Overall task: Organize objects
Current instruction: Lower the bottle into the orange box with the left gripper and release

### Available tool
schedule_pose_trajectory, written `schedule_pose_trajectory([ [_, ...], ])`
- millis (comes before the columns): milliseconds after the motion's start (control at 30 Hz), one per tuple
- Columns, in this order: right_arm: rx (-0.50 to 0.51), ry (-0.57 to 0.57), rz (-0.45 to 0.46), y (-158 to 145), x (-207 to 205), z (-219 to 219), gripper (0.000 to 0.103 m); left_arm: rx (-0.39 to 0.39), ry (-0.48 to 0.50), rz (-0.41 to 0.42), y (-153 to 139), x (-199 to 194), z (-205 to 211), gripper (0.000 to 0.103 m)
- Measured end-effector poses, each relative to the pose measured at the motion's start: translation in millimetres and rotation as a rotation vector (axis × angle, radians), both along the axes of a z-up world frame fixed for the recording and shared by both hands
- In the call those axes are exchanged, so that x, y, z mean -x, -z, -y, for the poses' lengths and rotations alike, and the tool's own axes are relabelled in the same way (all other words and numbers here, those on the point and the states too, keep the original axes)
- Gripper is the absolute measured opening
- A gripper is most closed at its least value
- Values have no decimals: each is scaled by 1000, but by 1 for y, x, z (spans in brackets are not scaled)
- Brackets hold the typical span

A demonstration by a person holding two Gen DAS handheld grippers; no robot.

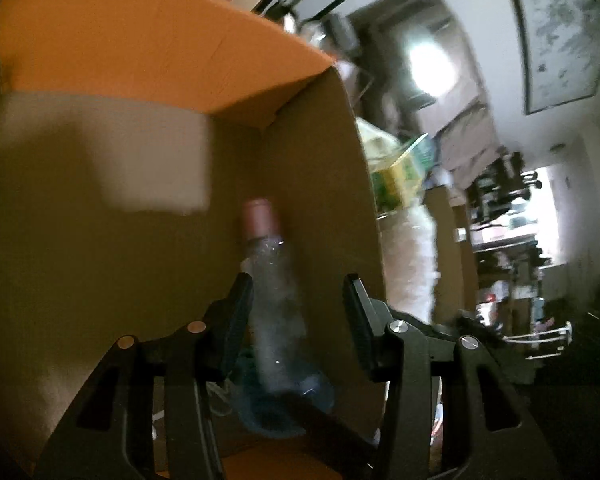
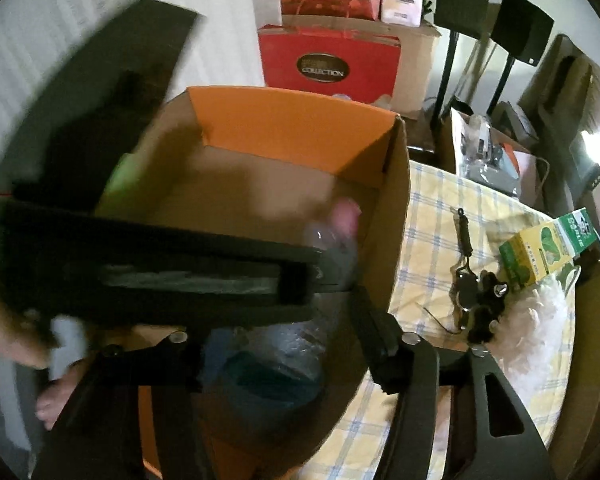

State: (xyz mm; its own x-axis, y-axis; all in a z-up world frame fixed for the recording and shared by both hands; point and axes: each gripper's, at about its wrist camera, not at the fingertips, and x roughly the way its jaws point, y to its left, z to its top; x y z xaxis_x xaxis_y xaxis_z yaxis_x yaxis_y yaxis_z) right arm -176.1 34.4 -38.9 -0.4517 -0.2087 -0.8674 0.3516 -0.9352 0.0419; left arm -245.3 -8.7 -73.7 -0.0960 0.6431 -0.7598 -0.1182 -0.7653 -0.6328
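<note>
Black fingers of the left gripper (image 1: 298, 312) stand spread inside the cardboard box (image 1: 320, 184), with a clear plastic bottle (image 1: 274, 300) between them; its left pad touches the bottle's side, the right pad stands clear of it, so nothing is pinched; the bottle's pink cap (image 1: 260, 216) points toward the far corner of the box. From the right wrist camera, a hand (image 2: 16, 344) at the left edge grips the left gripper's body, which crosses over the box (image 2: 384, 240); the right gripper (image 2: 276, 320) hangs above the bottle (image 2: 284, 352) with jaws apart, holding nothing; right of the box, on the checked tablecloth (image 2: 432, 240), lie keys (image 2: 472, 292), a green-and-yellow carton (image 2: 540, 252) and something white and fluffy (image 2: 532, 328).
</note>
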Motion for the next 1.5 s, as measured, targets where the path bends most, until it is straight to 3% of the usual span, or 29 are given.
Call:
schedule_pose_trajectory([
  [100, 1, -20, -4, -6, -8, -4, 61, 57, -7, 30, 10, 2, -5, 43],
  [333, 57, -16, -54, -33, -32, -39, 66, 93, -23, 24, 11, -4, -8, 43],
  [500, 89, 24, -88, -48, -48, -70, 66, 219, -61, -31, 6, -6, -5, 43],
  [700, 114, 69, -95, -49, -63, -98, 66, 183, -5, 14, 13, -15, -13, 39],
  [733, 121, 77, -92, -48, -65, -102, 66, 173, -2, 12, 13, -16, -16, 31],
  [867, 147, 105, -80, -44, -70, -115, 66, 156, -63, 14, 11, -11, -19, 30],
  [1033, 169, 118, -75, -41, -73, -124, 66, 64, -214, 54, 24, -3, -6, 30],
  [1133, 179, 119, -69, -40, -74, -127, 66, 119, -100, 51, 28, 0, -22, 32],
  [1200, 181, 118, -68, -39, -75, -129, 66, 163, -67, 75, 32, -3, -29, 34],
  [1300, 182, 123, -71, -39, -77, -132, 66, 225, -43, 23, 25, -7, -34, 46],
  [1433, 179, 138, -74, -37, -79, -137, 66, 258, -45, -9, 19, -8, -37, 78],
  [1500, 171, 148, -78, -37, -80, -141, 66, 241, -53, 0, 17, -10, -37, 79],
])
